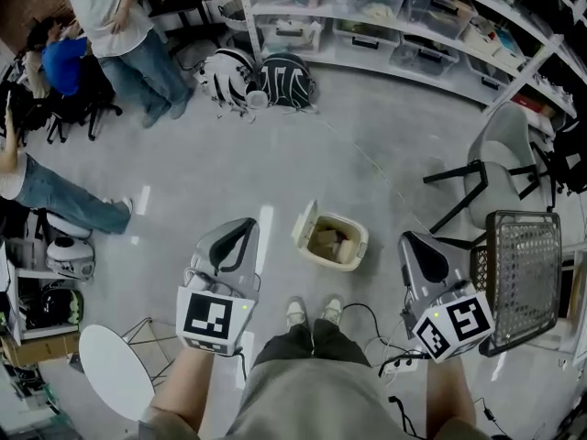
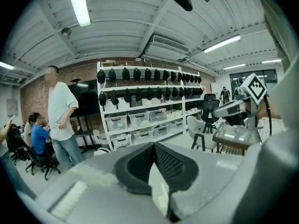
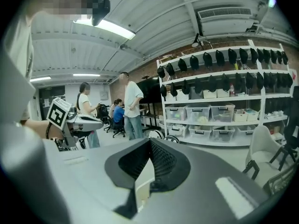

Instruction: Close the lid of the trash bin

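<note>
The left gripper [image 1: 248, 225] and right gripper [image 1: 409, 239] are smooth grey moulded shells with black dimpled pads. Each has its jaws pressed tip to tip with nothing between them, and neither touches anything. Just past the person's shoes [image 1: 312, 311], between the two grippers on the glossy pale floor [image 1: 367, 154], sits the small cream plastic trash bin [image 1: 359, 247]. It is a rounded rectangle, its lid [image 1: 305, 223] tipped up at its left edge, with crumpled scraps inside. Farther right stand a black wire-mesh table [image 1: 523, 273] and a grey shell chair [image 1: 500, 149]. Beyond them is white shelving [image 1: 323, 37] holding clear crates.
</note>
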